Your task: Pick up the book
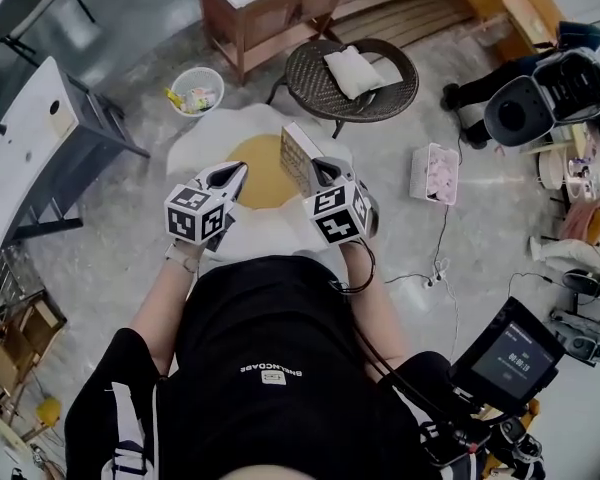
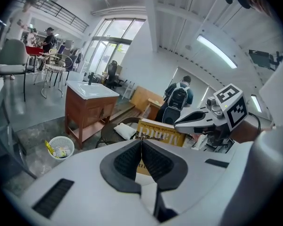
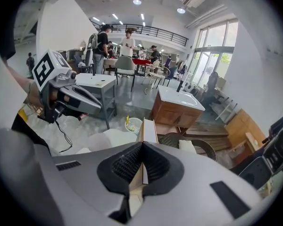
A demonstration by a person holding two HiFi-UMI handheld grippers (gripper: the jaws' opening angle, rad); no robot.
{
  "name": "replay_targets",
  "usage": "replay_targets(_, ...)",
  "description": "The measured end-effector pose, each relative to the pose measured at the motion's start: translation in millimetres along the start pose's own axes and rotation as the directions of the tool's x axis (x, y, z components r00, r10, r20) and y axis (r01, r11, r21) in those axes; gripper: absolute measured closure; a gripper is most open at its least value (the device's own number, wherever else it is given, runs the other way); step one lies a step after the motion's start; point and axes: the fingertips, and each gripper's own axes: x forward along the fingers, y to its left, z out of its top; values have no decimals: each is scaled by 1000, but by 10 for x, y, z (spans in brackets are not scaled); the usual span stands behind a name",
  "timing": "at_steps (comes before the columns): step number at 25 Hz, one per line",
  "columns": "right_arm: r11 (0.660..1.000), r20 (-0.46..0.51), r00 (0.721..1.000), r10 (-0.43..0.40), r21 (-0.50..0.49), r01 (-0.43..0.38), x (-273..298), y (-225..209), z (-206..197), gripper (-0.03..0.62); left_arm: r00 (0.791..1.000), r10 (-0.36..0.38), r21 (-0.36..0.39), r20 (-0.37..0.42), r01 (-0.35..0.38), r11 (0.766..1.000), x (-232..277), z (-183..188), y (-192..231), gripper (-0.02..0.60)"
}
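Right gripper view: the right gripper (image 3: 141,146) has its ribbed black pads clamped on a thin, tan-covered paperback book (image 3: 147,127). The book stands on edge, long axis toward frame top. Head view: it hangs at centre over a white, yellow-centred rug (image 1: 263,183), possibly plush. The left gripper (image 1: 237,172) is closed and empty, left of the book.

1. Place: open indoor hall, staged as a studio.
2. Evidence: bare concrete floor (image 1: 485,243); freestanding washstand (image 1: 265,13); wicker table (image 1: 305,88) beside washstand; tall windows (image 2: 108,41) behind washstand; mezzanine railing (image 3: 141,29) overhead.
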Motion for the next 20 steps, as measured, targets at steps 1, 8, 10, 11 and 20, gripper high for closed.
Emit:
replay_targets(1,1000,4,1000,0,1,0,5,-5,25,569,1000,1,-5,6,-1,1000,-6,33,20,566)
replay_targets(8,1000,21,1000,-1,2,1,16,-12,84,569,1000,10,-9,14,-10,1000,-31,92,59,566)
replay_targets(10,1000,25,1000,0,4,-1,18,-15,77,569,1000,10,-6,13,-10,1000,-29,86,49,566)
replay_targets(11,1000,26,1000,1,5,-1,19,-17,76,569,1000,10,-6,13,-10,1000,-28,86,45,566)
replay_targets(20,1000,30,1000,-7,-1,7,35,-29,94,571,1000,9,-7,8,-9,1000,-18,77,51,566)
